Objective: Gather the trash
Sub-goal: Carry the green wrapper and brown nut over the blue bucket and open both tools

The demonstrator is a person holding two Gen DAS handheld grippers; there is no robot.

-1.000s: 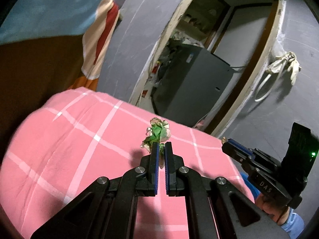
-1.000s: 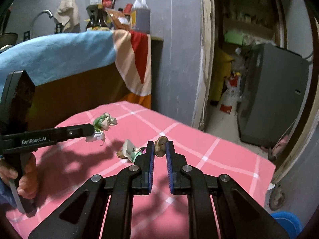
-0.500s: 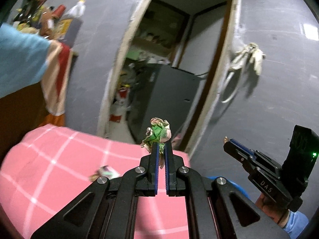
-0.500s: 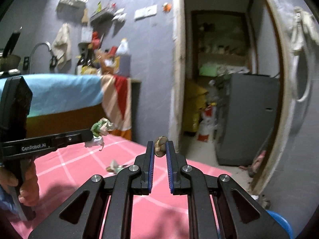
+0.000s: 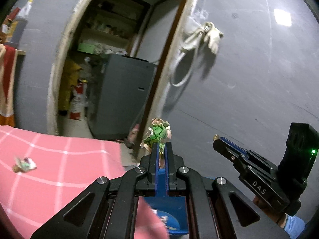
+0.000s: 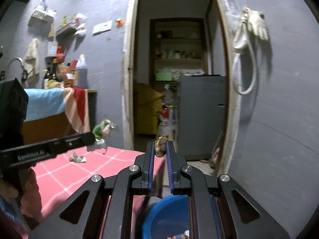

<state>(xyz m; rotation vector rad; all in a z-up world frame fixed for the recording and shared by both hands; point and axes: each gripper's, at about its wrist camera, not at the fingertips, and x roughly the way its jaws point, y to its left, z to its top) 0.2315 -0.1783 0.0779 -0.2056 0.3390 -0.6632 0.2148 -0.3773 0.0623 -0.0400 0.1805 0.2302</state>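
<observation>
Green and pink crumpled wrapper (image 5: 158,133) is pinched at the tips of the left gripper (image 5: 161,149), whose jaws are closed on it, and it is held in the air past the edge of the pink checked cloth (image 5: 59,171). A brown crumpled scrap (image 6: 160,146) is clamped likewise between the blue pads of the right gripper (image 6: 160,149). Below both tools a blue tub (image 6: 169,215) is seen on the floor beside the cloth, with a few scraps already in it; it is judged to be the place for the trash. For the drop to be done well, each gripper should be brought over the middle of the tub and lowered near its rim before the jaws are let apart, since such light paper could drift aside. One more scrap (image 5: 24,164) is left lying on the cloth and would be fetched afterwards. "DAS" is printed on the right gripper's side as seen from the left camera, and "GenRobot.AI" can be read, blurred, on the left gripper's side.
</observation>
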